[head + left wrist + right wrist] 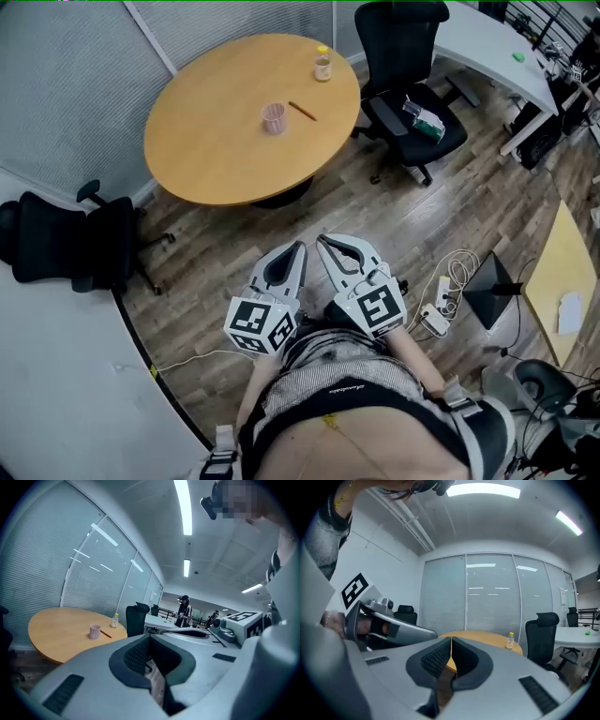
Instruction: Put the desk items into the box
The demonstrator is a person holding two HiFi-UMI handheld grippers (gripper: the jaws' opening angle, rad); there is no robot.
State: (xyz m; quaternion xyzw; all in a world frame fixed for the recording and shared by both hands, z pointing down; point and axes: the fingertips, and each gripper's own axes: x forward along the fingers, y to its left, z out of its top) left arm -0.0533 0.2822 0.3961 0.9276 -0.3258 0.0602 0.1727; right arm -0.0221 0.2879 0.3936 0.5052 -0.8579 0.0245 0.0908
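While nothing is picked up yet, I judge this the approach step. Round table [216, 141] is well ahead. Left gripper [298, 247] and right gripper [323, 242] hang near the body, jaws together, empty. On the table: bottle [322, 64], cup [273, 119], pencil [302, 111]. Next: close in, open the jaws. Right gripper view shows only the bottle; no view shows a box.

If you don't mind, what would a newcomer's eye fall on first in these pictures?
The round table at top centre stands out, bearing a pink cup, a pencil and a small bottle. Below it, near the person's body, the left gripper and right gripper sit side by side, both shut and empty.
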